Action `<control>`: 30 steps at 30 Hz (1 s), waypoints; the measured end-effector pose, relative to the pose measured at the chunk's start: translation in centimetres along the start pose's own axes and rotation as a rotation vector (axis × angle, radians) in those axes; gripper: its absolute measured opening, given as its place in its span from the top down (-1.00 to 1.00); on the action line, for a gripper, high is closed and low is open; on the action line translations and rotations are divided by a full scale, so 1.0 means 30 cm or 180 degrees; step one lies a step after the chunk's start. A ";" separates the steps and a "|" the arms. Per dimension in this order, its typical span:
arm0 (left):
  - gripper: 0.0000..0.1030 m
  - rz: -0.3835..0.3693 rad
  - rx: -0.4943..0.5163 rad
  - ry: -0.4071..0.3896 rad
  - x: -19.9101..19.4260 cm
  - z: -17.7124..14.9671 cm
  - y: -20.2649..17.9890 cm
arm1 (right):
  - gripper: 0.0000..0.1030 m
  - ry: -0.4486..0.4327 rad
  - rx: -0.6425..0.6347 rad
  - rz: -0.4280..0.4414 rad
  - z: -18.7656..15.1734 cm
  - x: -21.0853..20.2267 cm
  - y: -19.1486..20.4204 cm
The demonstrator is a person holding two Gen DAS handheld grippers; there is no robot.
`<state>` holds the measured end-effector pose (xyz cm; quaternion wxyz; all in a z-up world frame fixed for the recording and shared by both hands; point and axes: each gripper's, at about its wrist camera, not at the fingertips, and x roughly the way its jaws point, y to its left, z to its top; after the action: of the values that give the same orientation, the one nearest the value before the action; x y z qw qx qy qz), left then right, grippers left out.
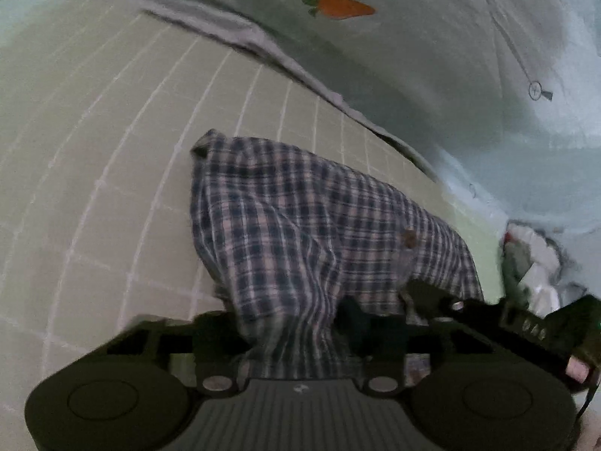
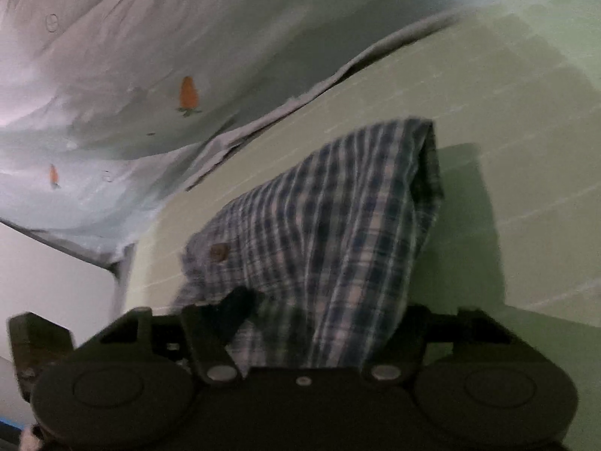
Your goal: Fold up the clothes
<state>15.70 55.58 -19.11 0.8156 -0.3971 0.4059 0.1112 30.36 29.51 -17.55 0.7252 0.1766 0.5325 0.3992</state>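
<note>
Left gripper (image 1: 296, 323): jaws narrowed onto a bunch of plaid shorts (image 1: 300, 225), cloth gathered between the fingers low in the frame
Right gripper (image 2: 300, 323): pinching the other end of the plaid waistband, fabric tenting up toward centre right
Button (image 2: 218, 252): brown, on the waistband, left of centre
Shorts: held off the green checked sheet (image 1: 112, 131), sagging between both grips
Carrot blanket (image 1: 375, 56): rumpled along the top of the frame
Tip: keep both pinches level and the waistband taut, lower the far hem first so the cloth lands flat, no twist
</note>
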 end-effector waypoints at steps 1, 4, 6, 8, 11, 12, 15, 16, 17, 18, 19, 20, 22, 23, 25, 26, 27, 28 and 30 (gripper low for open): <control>0.40 0.0018 -0.0003 -0.0003 -0.011 -0.015 -0.010 | 0.15 0.0003 0.0036 0.0055 -0.013 0.000 0.006; 0.46 0.0030 0.0016 -0.0002 -0.069 -0.062 -0.044 | 0.36 -0.0006 0.0097 0.0196 -0.060 -0.054 0.031; 0.47 0.0012 0.0027 0.0011 -0.122 -0.112 -0.070 | 0.39 -0.0002 0.0094 0.0252 -0.101 -0.099 0.052; 0.47 0.0024 0.0076 0.0022 -0.185 -0.175 -0.099 | 0.39 0.0004 0.0061 0.0280 -0.153 -0.160 0.071; 0.46 0.0014 0.0135 0.0000 -0.286 -0.279 -0.137 | 0.39 -0.0005 0.0009 0.0315 -0.251 -0.278 0.099; 0.46 0.0002 0.0132 -0.0013 -0.322 -0.319 -0.153 | 0.39 -0.0014 0.0020 0.0338 -0.284 -0.317 0.102; 0.46 0.0016 0.0169 -0.0058 -0.410 -0.428 -0.198 | 0.39 -0.0039 0.0059 0.0399 -0.386 -0.429 0.109; 0.46 0.0033 0.0193 -0.0074 -0.435 -0.463 -0.211 | 0.39 -0.0044 0.0064 0.0411 -0.417 -0.457 0.112; 0.46 0.0053 0.0218 -0.0093 -0.459 -0.497 -0.224 | 0.39 -0.0051 0.0066 0.0421 -0.444 -0.482 0.114; 0.46 0.0075 0.0237 -0.0119 -0.482 -0.527 -0.233 | 0.39 -0.0055 0.0064 0.0437 -0.470 -0.502 0.116; 0.46 0.0095 0.0249 -0.0151 -0.504 -0.557 -0.240 | 0.39 -0.0054 0.0058 0.0458 -0.492 -0.519 0.118; 0.46 0.0112 0.0251 -0.0185 -0.525 -0.584 -0.245 | 0.39 -0.0052 0.0047 0.0483 -0.514 -0.534 0.121; 0.46 0.0140 0.0215 -0.0249 -0.559 -0.628 -0.246 | 0.39 -0.0043 0.0009 0.0544 -0.553 -0.559 0.128; 0.46 0.0159 0.0171 -0.0267 -0.578 -0.653 -0.242 | 0.38 -0.0033 -0.0014 0.0572 -0.572 -0.568 0.132; 0.46 0.0201 0.0085 -0.0297 -0.615 -0.700 -0.233 | 0.38 0.0022 -0.0037 0.0606 -0.611 -0.578 0.143; 0.46 0.0227 0.0045 -0.0302 -0.633 -0.721 -0.228 | 0.38 0.0060 -0.0044 0.0616 -0.630 -0.581 0.149; 0.46 0.0255 0.0019 -0.0308 -0.649 -0.740 -0.222 | 0.38 0.0099 -0.0056 0.0626 -0.646 -0.580 0.158; 0.46 0.0287 0.0008 -0.0316 -0.665 -0.756 -0.215 | 0.38 0.0134 -0.0075 0.0638 -0.659 -0.576 0.167; 0.46 0.0330 -0.0032 -0.0335 -0.694 -0.776 -0.189 | 0.38 0.0203 -0.0107 0.0660 -0.685 -0.563 0.189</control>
<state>-8.24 37.59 -8.57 0.8269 -0.3733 0.3820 0.1760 7.46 16.58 -10.64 0.6655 0.2058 0.5274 0.4864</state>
